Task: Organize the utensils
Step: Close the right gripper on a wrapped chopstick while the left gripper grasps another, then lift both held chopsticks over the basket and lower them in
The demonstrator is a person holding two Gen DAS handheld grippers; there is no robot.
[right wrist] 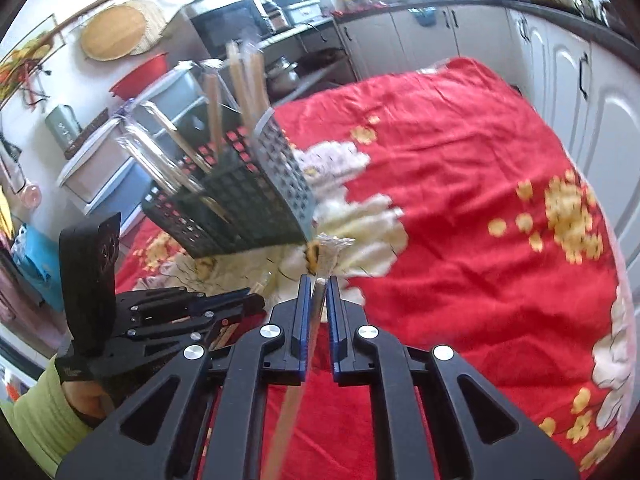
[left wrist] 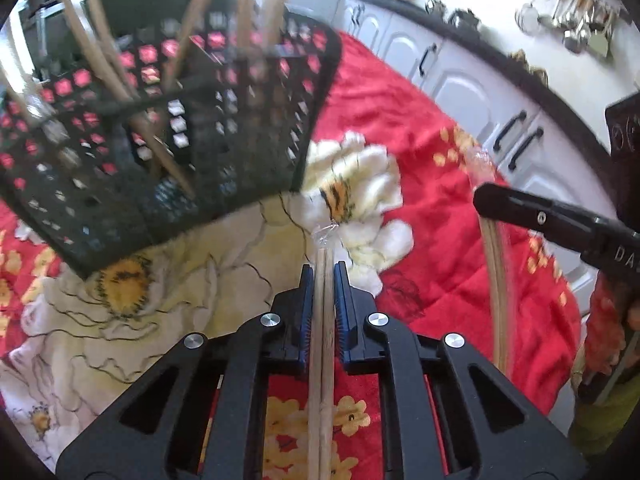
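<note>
A black perforated utensil basket [left wrist: 172,136] [right wrist: 240,196] stands on the floral cloth, holding several wrapped pairs of wooden chopsticks [left wrist: 256,4] [right wrist: 244,76]. My left gripper [left wrist: 324,270] is shut on a wrapped pair of chopsticks [left wrist: 322,340] that runs lengthwise between its blue pads, just in front of the basket's near right corner. My right gripper [right wrist: 318,280] is shut on another wrapped pair of chopsticks [right wrist: 320,300], its crinkled plastic tip poking out ahead. In the left wrist view the right gripper [left wrist: 480,200] enters from the right with its pair [left wrist: 496,272] hanging below.
A red blanket [right wrist: 460,184] with white and yellow flowers covers the table. White cabinets [right wrist: 600,92] with black handles line the far side. Storage bins [right wrist: 120,160] and kitchen clutter stand behind the basket. A green sleeve [right wrist: 36,412] holds the left gripper [right wrist: 192,312].
</note>
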